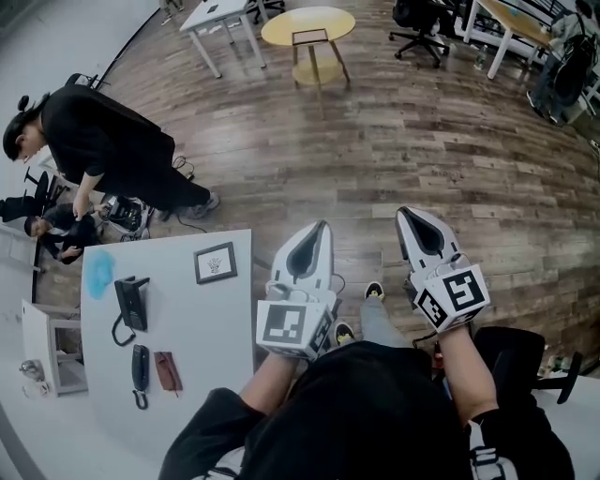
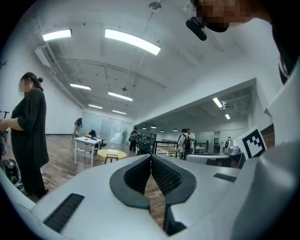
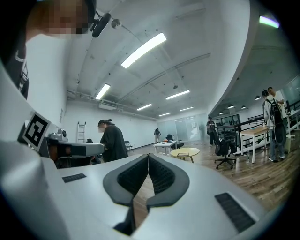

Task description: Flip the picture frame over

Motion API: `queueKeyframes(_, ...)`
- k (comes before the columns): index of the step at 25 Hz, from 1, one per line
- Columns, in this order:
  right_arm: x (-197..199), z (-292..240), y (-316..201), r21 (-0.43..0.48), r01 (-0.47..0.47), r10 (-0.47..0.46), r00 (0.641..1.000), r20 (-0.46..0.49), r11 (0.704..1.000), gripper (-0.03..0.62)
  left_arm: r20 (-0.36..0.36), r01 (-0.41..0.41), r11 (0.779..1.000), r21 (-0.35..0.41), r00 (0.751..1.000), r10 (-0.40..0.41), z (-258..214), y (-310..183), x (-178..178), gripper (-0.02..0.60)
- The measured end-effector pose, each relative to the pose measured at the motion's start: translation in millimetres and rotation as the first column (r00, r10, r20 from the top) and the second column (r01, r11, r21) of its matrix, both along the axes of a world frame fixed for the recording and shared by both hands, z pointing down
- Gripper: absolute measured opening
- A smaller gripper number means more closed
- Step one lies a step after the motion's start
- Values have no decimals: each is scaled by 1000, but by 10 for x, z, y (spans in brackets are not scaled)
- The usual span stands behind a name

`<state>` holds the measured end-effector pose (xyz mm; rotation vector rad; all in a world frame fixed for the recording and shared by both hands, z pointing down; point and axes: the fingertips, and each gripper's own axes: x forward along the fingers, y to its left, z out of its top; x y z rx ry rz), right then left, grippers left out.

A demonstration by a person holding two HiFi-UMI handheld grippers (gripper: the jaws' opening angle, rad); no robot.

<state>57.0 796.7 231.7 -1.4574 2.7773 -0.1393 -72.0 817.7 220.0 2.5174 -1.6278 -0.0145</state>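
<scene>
The picture frame (image 1: pixel 215 262) is small and dark-edged, with a white mat and a little dark drawing facing up. It lies flat near the far right corner of the white table (image 1: pixel 202 361) in the head view. My left gripper (image 1: pixel 319 227) hangs over the floor just right of the table, a little way from the frame, jaws shut and empty. My right gripper (image 1: pixel 409 214) is further right, also shut on nothing. Both point level out into the room (image 2: pixel 151 157) (image 3: pixel 148 157). The frame shows in neither gripper view.
On the table lie a blue cloth (image 1: pixel 100 274), a black desk phone (image 1: pixel 131 302), a second handset (image 1: pixel 140 368) and a brown case (image 1: pixel 169 370). A person in black (image 1: pixel 103 141) bends over beyond the table's far left. A round yellow table (image 1: pixel 307 26) stands far off.
</scene>
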Motion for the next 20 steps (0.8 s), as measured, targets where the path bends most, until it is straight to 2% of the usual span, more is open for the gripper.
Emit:
queueKeyframes(13,632,-79,-1474,51,5,-6,1000,29,999,20,11,12,999,50,1000,-13,-130,-1395,632,26)
queueKeyframes(20,945,-144,-2046,75,28,-32,998,50,997,20,52,52,997,50,997,-54,-123,-1945,887,26)
